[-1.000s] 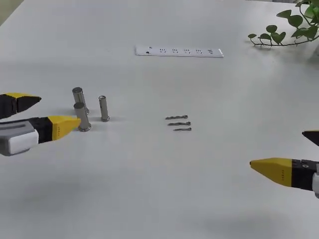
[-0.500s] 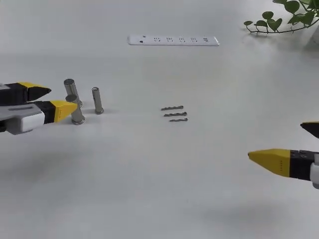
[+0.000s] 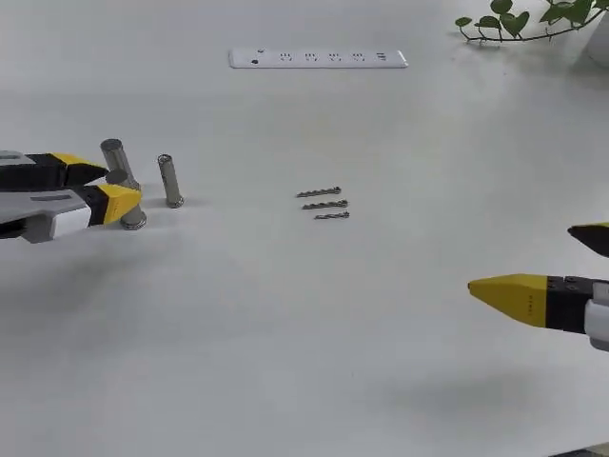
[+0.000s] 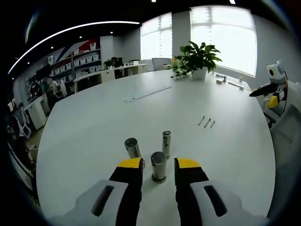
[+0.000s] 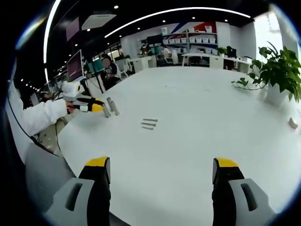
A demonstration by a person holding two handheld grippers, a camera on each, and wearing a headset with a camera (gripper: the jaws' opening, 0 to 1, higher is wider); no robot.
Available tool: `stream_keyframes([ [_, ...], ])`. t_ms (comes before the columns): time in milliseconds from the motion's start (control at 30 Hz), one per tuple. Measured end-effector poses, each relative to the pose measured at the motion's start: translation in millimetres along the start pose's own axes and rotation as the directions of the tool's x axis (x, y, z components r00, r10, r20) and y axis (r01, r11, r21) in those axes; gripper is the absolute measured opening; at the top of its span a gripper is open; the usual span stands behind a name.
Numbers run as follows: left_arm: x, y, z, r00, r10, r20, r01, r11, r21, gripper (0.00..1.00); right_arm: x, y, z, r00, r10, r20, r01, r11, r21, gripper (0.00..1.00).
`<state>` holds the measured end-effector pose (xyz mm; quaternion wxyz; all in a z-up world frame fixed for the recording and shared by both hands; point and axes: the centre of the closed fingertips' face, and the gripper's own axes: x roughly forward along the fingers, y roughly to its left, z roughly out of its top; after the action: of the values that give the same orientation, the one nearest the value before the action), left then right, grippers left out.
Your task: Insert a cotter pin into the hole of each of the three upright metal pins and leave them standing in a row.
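1. White table (image 3: pixel 285 343) carries all the work: three metal pins (image 3: pixel 169 181) stand at the left of the head view, and three cotter pins (image 3: pixel 325 204) lie near the middle
2. The left gripper (image 3: pixel 122 185) has its yellow-tipped jaws parted, one on each side of the nearest pin (image 4: pixel 159 165); the left gripper view shows a thin gap on both sides of that pin, so the jaws are around it and not clamped on it
3. That pin stands upright on its wider base; the rear pin (image 4: pixel 133 148) stands just beside the left jaw tip, and the third pin (image 4: pixel 166 142) stands a little beyond the right jaw tip, apart from both jaws
4. Together the three pins make a tight cluster, not a straight row, and all are upright
5. The cotter pins lie flat and parallel, one just beside the next, loose on the table and well apart from the metal pins
6. The right gripper (image 3: pixel 521 259) hovers over bare table at the right edge of the head view, jaws spread wide with nothing between them, well apart from the cotter pins
7. A white power strip (image 3: pixel 317 59) lies flat on the far side of the table, and a leafy plant (image 3: pixel 514 19) sits at the far right corner
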<state>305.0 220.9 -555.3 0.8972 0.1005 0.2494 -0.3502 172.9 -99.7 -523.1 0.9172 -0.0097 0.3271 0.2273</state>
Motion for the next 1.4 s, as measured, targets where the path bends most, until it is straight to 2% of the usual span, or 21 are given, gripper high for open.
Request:
stream_keyframes([
  [100,1.1,3.9,0.5,0.9999,0.010,0.004,-0.010,1.000,-0.006,0.15,0.8,0.4,-0.8,1.0000,0.001,-0.004,-0.001,1.000,0.001,0.88],
  [267,3.0,-0.4,2.9,0.9998,-0.021,0.005,0.021,1.000,-0.004,0.10,0.5,-0.5,-1.7,1.0000,-0.003,-0.007,0.003,1.000,0.008,0.88],
  [367,2.0,-5.6,5.5,0.9996,-0.029,0.005,0.028,1.000,0.010,0.10,0.3,-1.0,-2.0,1.0000,-0.005,-0.007,0.005,1.000,0.011,0.88],
  [400,1.9,-6.6,6.2,0.9993,-0.037,0.009,0.038,0.999,-0.004,0.10,0.1,-0.9,-2.2,1.0000,-0.005,-0.007,0.005,1.000,0.011,0.88],
  [433,2.6,-3.9,5.8,0.9990,-0.043,0.016,0.043,0.999,-0.020,0.10,0.0,-1.2,-2.1,1.0000,-0.005,-0.007,0.005,1.000,0.011,0.88],
  [500,2.6,-1.4,5.5,0.9995,-0.028,0.014,0.027,0.999,0.017,0.10,-0.1,-2.4,-1.8,1.0000,-0.005,-0.006,0.005,1.000,0.012,0.88],
  [633,2.0,0.4,5.4,1.0000,-0.004,0.005,0.004,1.000,-0.014,0.09,0.0,-5.4,-0.9,1.0000,-0.007,-0.002,0.007,1.000,0.013,0.88],
  [733,0.5,-3.7,4.2,0.9997,-0.026,0.001,0.026,1.000,-0.012,0.09,-0.4,-4.5,0.2,1.0000,-0.007,0.003,0.007,1.000,0.012,0.88],
  [800,-1.8,-9.4,2.7,0.9991,-0.041,-0.003,0.041,0.999,-0.004,0.08,-0.7,-3.1,0.8,1.0000,-0.006,0.006,0.005,1.000,0.011,0.88],
  [900,-5.6,-17.2,2.1,0.9989,-0.045,-0.010,0.046,0.997,0.060,0.08,-0.9,-3.4,1.1,0.9999,-0.005,0.010,0.005,1.000,0.013,0.88],
  [933,-6.6,-19.5,2.3,0.9989,-0.045,-0.012,0.046,0.997,0.055,0.08,-1.4,-2.4,0.9,0.9999,-0.004,0.011,0.004,1.000,0.012,0.88],
  [1067,-11.6,-32.9,8.3,0.9971,-0.077,0.004,0.076,0.995,0.072,0.08,-2.2,0.2,0.8,0.9999,-0.001,0.014,0.001,1.000,0.011,0.88],
  [1133,-12.9,-40.4,11.1,0.9972,-0.075,0.008,0.074,0.994,0.085,0.08,-2.6,1.8,0.9,0.9999,0.001,0.016,-0.001,1.000,0.010,0.88],
  [1200,-13.5,-48.9,13.4,0.9963,-0.085,0.011,0.083,0.989,0.119,0.08,-2.6,2.5,0.5,0.9998,0.005,0.017,-0.005,1.000,0.009,0.88],
  [1300,-12.9,-66.4,17.4,0.9925,-0.120,0.022,0.116,0.985,0.129,0.08,-2.4,3.6,-0.5,0.9998,0.011,0.018,-0.011,1.000,0.007,0.88],
  [1333,-12.8,-68.7,17.9,0.9918,-0.126,0.022,0.122,0.984,0.132,0.08,-2.3,3.5,-0.8,0.9998,0.012,0.018,-0.013,1.000,0.007,0.88],
  [1367,-12.5,-87.4,20.1,0.9877,-0.154,0.024,0.149,0.978,0.144,0.08,-2.2,3.4,-0.9,0.9998,0.013,0.018,-0.013,1.000,0.007,0.88],
  [1400,-11.9,-94.6,20.5,0.9836,-0.179,0.024,0.173,0.972,0.159,0.08,-2.2,3.2,-1.1,0.9997,0.014,0.019,-0.014,1.000,0.006,0.88],
])
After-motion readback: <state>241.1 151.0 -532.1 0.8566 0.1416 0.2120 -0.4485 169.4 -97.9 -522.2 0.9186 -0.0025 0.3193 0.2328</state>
